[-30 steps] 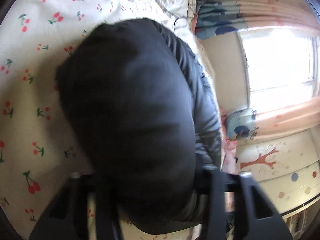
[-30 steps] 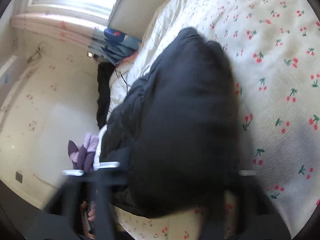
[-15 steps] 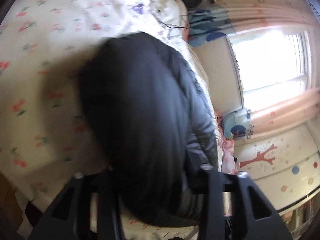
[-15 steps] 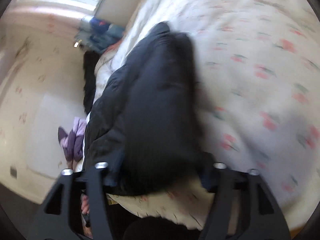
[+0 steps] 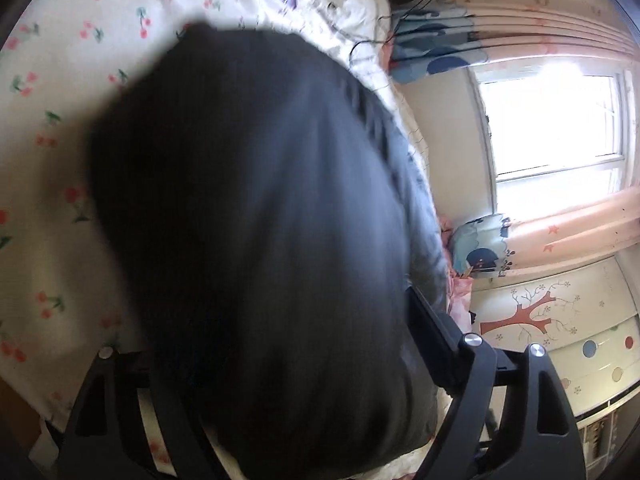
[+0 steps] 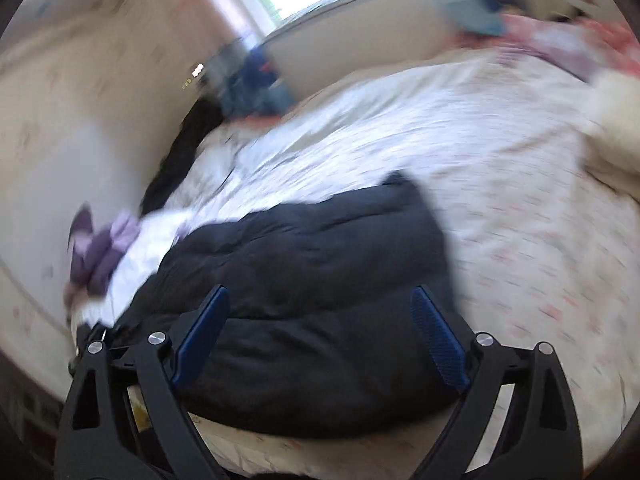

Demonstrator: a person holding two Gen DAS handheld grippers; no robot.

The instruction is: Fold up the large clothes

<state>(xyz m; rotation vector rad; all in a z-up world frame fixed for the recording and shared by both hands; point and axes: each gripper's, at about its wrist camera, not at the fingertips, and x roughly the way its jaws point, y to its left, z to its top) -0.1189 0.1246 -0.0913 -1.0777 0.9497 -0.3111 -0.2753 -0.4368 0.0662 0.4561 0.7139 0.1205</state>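
Black padded jacket (image 6: 312,312), quilted, matte, bunched into thick rounded mound. Lies on bed over cherry-print sheet (image 6: 520,220), near its front edge. Right wrist view: mound fills lower centre, one corner peaking toward 1 o'clock, far side running toward 10 o'clock. Left wrist view: jacket (image 5: 260,240) fills centre, blurred, quilted greyer panel along 3 o'clock side, lower end hanging past bed edge at 6 o'clock.
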